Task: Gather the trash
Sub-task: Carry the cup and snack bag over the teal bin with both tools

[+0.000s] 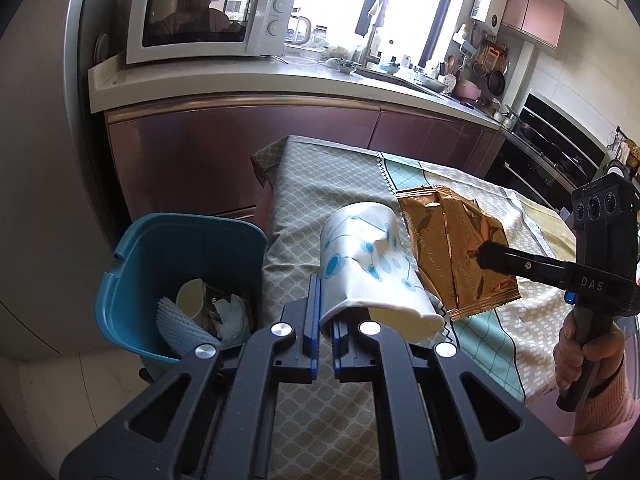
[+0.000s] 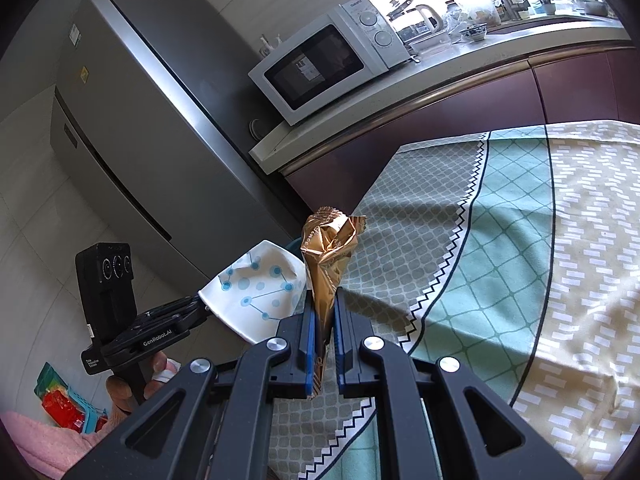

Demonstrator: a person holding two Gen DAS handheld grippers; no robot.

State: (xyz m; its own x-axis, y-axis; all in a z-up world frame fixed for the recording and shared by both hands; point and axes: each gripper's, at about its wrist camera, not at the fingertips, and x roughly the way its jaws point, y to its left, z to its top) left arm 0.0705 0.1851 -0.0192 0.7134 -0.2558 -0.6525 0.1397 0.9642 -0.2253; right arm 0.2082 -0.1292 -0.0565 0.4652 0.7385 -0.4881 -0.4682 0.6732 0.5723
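My left gripper (image 1: 326,312) is shut on the rim of a crushed white paper cup (image 1: 372,264) with blue dots, held above the table's left end. My right gripper (image 2: 323,320) is shut on a crinkled gold foil wrapper (image 2: 328,256), held above the table; in the left wrist view the right gripper's fingertips (image 1: 486,258) pinch the wrapper (image 1: 452,252) just right of the cup. The cup (image 2: 256,292) also shows in the right wrist view, left of the wrapper. A blue trash bin (image 1: 160,264) stands on the floor left of the table, holding crumpled paper and cups.
The table has a patterned grey, green and yellow cloth (image 2: 500,240). A counter (image 1: 240,84) with a white microwave (image 1: 208,16) runs behind it. A grey fridge (image 2: 132,140) stands left. Ovens (image 1: 552,148) are at the far right.
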